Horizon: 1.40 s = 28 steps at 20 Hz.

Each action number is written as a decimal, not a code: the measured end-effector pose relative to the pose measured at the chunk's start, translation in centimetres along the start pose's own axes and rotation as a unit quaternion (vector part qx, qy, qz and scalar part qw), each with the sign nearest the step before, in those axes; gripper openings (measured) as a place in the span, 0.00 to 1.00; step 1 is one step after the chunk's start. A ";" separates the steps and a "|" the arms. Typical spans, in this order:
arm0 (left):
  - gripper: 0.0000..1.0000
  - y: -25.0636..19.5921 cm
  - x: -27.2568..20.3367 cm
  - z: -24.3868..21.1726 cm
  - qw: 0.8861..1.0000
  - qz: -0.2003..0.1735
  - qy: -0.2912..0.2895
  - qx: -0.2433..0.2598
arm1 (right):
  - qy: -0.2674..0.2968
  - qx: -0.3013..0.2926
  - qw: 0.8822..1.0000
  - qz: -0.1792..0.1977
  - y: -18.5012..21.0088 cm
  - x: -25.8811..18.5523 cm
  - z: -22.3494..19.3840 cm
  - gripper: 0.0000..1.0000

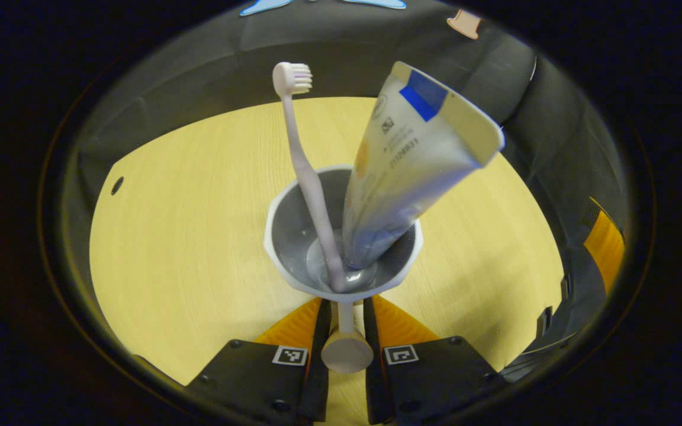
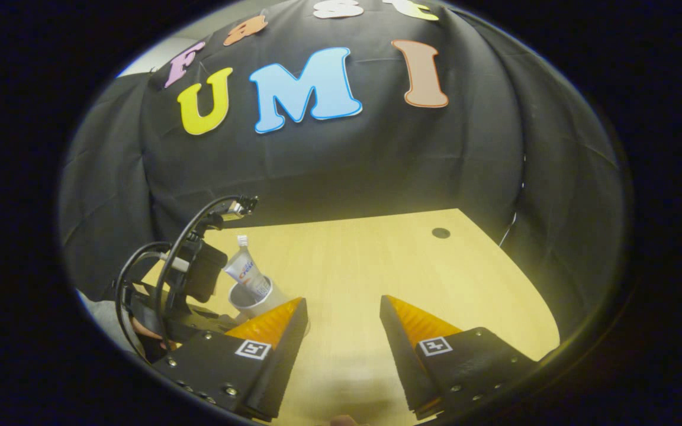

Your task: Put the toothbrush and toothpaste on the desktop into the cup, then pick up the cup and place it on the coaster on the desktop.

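Observation:
A white-rimmed cup [image 1: 293,236] with a grey inside stands over the wooden desktop [image 1: 187,236] in the left gripper view. A pale toothbrush [image 1: 302,160] stands in it, bristles up, and a silver toothpaste tube [image 1: 412,160] leans to the right in it. My left gripper [image 1: 347,310] is shut on the cup's handle [image 1: 347,349], with one finger on each side of its stem. In the right gripper view the cup [image 2: 251,300] with the toothpaste tube [image 2: 246,269] sits at the left. My right gripper [image 2: 344,302] hangs open over bare desktop, nothing between its fingers.
The desktop [image 2: 376,260] has a small round hole [image 2: 440,232] near its far right corner, also seen as the hole [image 1: 117,185] at left. Black cloth walls close off the back and sides. The left gripper's housing and cables [image 2: 193,272] stand beside the cup.

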<state>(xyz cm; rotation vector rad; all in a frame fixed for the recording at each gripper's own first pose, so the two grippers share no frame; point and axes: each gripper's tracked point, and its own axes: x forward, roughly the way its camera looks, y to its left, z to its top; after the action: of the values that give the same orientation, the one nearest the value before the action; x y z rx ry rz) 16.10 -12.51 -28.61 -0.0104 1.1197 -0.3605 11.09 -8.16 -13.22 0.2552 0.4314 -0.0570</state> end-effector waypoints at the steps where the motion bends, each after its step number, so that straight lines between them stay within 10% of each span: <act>1: 0.33 -0.2 0.2 -0.2 1.000 0.001 0.004 -0.002 | 0.000 0.000 1.000 0.000 -0.2 -0.1 0.0 0.75; 11: 0.36 0.0 0.1 -0.8 0.999 0.030 0.007 0.012 | -0.003 -0.005 1.000 0.012 -0.8 -0.2 0.0 0.71; 19: 0.62 -1.9 -4.3 -0.5 0.997 0.012 -0.072 -0.035 | -0.017 -0.030 0.999 0.040 0.6 -1.7 1.3 0.75; 28: 0.81 -0.8 -17.6 0.3 0.959 0.030 -0.275 -0.064 | -0.079 -0.071 0.993 0.057 3.0 -5.1 4.4 0.73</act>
<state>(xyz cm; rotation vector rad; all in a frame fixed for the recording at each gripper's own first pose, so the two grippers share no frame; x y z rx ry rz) 9.37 -8.24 -12.86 -0.1821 0.5879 -0.2099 8.62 -6.42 -6.54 0.1332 0.2618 0.0643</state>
